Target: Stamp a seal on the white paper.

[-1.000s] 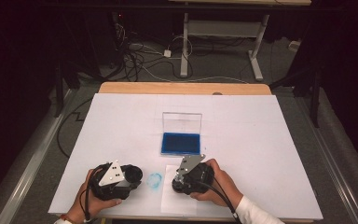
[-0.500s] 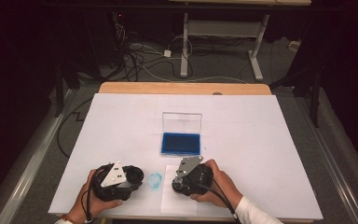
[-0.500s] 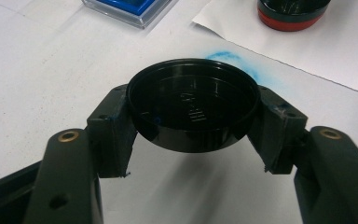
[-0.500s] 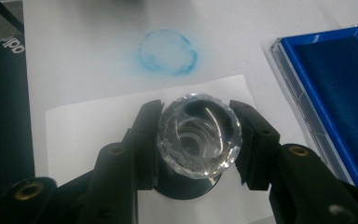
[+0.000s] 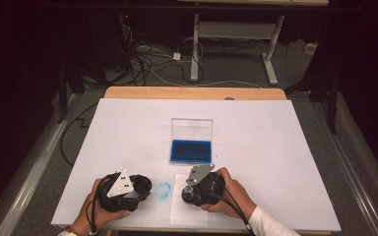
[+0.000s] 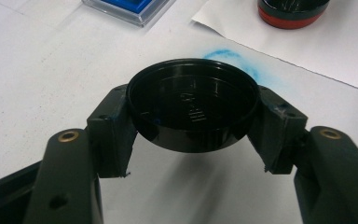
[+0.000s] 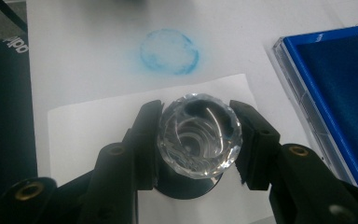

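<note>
Left gripper view: my left gripper is clamping a black round cap, hollow side up. Right gripper view: my right gripper is gripping a faceted clear stamp over a paper sheet. Blue ink ring is lying just ahead; blue ink pad is sitting beside it.

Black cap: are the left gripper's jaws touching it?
Touching. In the left gripper view the black cap sits clamped between the left gripper, one jaw pressed against its rim on each side.
</note>
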